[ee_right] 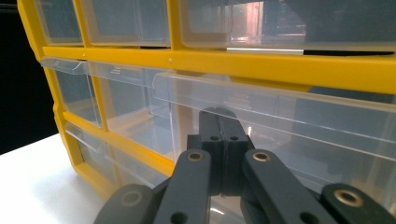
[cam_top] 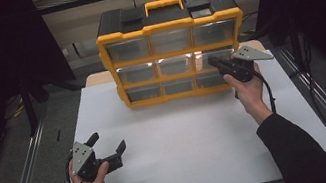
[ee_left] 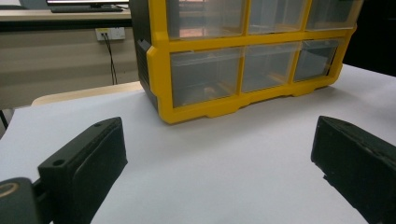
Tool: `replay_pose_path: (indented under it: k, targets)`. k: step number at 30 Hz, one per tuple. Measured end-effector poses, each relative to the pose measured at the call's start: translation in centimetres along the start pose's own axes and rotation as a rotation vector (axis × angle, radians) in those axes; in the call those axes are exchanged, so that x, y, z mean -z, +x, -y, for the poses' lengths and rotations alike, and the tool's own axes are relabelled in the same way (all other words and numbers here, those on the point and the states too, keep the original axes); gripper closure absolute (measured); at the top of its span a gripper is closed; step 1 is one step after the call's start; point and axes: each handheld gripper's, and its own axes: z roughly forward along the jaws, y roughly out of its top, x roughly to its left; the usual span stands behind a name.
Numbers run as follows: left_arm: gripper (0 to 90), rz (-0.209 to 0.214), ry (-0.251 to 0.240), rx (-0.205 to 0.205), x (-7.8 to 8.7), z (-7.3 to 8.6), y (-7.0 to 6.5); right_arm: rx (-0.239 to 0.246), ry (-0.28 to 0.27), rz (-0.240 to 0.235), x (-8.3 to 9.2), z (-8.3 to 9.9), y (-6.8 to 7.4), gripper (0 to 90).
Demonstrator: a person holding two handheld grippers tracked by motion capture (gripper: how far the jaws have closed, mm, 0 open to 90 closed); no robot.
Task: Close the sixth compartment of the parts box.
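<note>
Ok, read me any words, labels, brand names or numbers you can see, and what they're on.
None can be read.
Yellow and black drawer cabinet: no legible label or brand on its frame or clear drawers.
Left gripper and right gripper: no markings readable.

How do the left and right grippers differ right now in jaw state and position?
The left gripper has its jaws spread wide with nothing between them; the right gripper has its jaws pressed together. The left gripper sits low near the front of the white table, well short of the yellow drawer cabinet; the right gripper is raised at the cabinet's middle-right drawer, just under its clear lip. Both are black, hand-held, and point toward the cabinet.
</note>
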Motion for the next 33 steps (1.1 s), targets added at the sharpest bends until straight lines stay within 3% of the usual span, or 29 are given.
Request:
replay_pose_path:
  k: [33]
  targets:
    - [3.4, -0.006, 0.006, -0.003, -0.02, 0.03, 0.04, 0.004, 0.014, 0.023, -0.79, -0.19, -0.47, 90.0]
